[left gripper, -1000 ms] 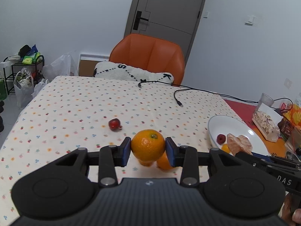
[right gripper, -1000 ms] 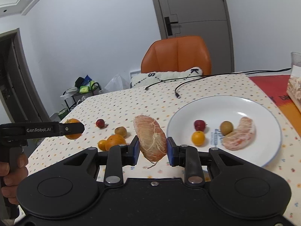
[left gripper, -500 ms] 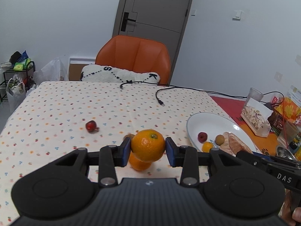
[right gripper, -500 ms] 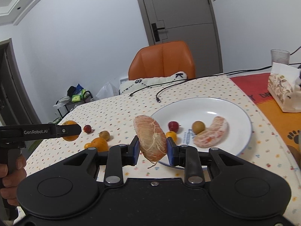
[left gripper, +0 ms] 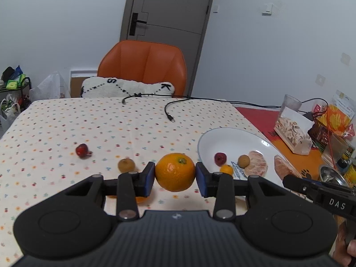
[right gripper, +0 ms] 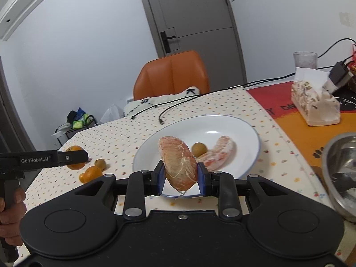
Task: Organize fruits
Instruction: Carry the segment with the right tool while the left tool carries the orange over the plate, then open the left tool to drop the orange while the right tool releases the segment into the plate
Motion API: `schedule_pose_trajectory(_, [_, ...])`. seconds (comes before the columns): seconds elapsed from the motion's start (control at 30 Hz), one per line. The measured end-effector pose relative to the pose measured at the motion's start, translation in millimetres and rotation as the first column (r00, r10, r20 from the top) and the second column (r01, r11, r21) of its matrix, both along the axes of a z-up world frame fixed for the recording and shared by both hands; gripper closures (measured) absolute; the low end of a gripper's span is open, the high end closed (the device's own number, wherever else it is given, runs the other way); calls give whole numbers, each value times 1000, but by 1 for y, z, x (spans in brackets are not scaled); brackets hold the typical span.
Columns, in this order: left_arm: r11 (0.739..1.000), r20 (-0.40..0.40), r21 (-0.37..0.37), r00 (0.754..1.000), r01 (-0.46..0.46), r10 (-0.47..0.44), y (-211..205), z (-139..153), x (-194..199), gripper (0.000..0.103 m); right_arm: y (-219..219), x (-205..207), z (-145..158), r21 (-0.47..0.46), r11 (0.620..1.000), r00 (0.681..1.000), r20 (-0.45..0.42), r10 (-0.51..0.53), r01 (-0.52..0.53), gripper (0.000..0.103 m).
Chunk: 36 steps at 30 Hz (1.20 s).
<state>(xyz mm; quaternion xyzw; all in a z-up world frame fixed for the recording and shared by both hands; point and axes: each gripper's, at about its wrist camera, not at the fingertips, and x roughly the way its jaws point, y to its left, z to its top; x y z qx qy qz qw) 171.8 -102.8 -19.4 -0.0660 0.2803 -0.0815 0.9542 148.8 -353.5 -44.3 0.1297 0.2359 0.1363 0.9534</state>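
Both grippers are mid-carry toward the plate. The right gripper has its fingers closed on a peeled pomelo segment, held over the plate's near rim; it looks ready to lower and let go beside the segment lying there. The left gripper clamps an orange above the bench, left of the plate, and must travel right. Loose fruit waits farther out.
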Motion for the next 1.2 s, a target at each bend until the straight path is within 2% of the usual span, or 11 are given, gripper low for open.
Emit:
schedule_pose_trajectory(0.4, [998,-14,6,998,60,-60,-27,-4,17,65,-21,12,-6,4,998,998,-15,-56,56,75])
schedule_pose_trajectory(1.2, [989,-93,21,985,145,-142,-76,-28,59,65,-45,46,-22,34,993,993,-55,-107,109,75])
